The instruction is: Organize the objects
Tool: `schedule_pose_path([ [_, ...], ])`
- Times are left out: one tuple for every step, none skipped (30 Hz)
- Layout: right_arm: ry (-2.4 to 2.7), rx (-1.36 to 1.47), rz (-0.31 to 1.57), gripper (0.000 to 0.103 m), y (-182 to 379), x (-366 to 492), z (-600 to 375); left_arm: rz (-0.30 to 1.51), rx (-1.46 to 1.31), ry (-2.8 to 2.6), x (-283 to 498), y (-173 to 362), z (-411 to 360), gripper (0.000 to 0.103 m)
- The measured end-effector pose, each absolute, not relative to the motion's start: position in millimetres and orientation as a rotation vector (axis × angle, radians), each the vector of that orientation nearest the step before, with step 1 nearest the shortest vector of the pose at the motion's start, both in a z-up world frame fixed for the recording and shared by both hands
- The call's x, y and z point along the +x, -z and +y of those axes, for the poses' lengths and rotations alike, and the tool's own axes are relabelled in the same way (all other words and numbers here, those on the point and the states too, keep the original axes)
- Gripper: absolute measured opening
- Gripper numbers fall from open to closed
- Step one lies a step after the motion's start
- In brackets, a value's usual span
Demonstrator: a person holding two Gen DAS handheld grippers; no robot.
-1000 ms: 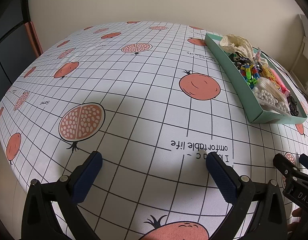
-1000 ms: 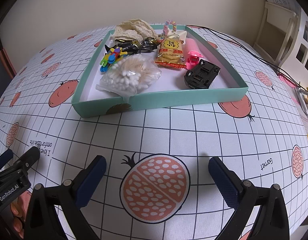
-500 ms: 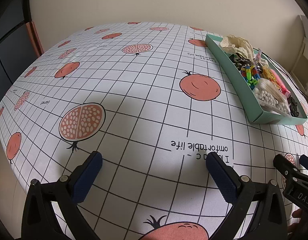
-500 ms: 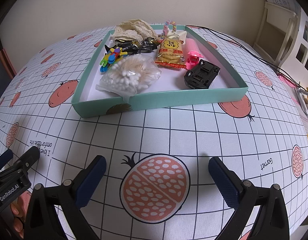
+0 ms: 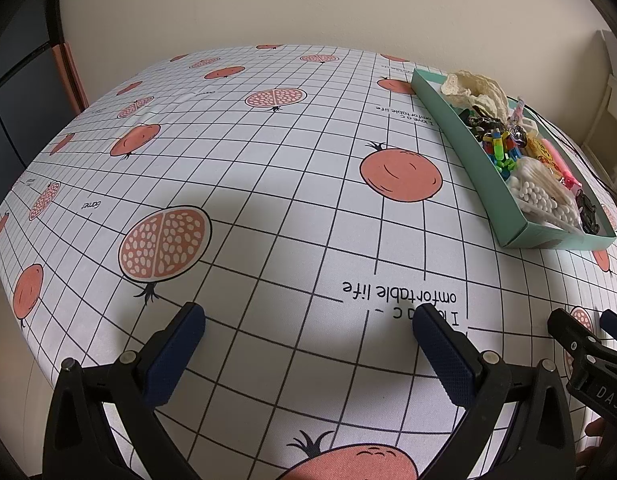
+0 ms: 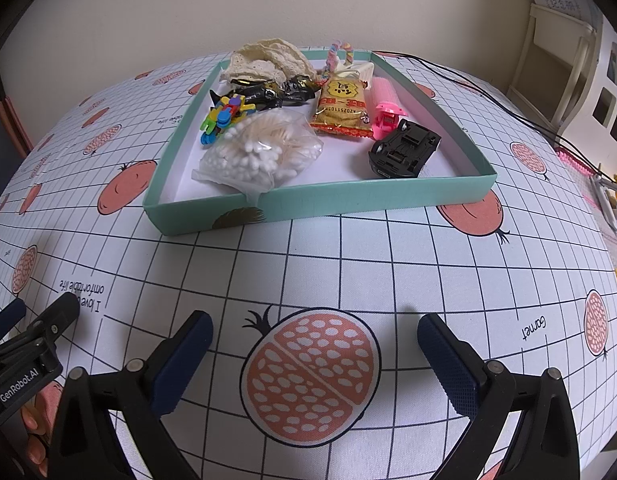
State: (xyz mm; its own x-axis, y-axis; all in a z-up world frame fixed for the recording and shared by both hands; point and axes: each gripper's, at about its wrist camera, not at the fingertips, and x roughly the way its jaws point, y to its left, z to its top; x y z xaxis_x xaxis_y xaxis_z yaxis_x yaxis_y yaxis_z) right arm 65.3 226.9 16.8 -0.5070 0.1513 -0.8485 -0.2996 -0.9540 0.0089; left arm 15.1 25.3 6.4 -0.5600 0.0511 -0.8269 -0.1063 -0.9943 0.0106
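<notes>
"genrobot.ai" on left gripper

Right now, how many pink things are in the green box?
2. A ribbed pink roller lies at the back right beside the snack packet, and a pink toy sits just in front of it, near the black car. More may hide underneath.

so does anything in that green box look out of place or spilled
Nothing is spilled. In the teal box, only the bag of cotton swabs looks slightly off: its corner droops over the front wall. Everything else lies inside, loosely jumbled.
</notes>
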Motion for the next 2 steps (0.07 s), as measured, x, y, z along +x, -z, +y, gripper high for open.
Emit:
schedule_pose_path([
  [-2.511,-1.391,0.225,0.103,-16.8,65.3,227.0,0.09,-1.427,-2.698,14.8,-6.4,25.2,0.103],
  [-2.511,-1.391,0.225,0.103,-16.8,65.4,226.9,0.089,-1.426,-2.698,15.1,-6.3,25.4,0.103],
])
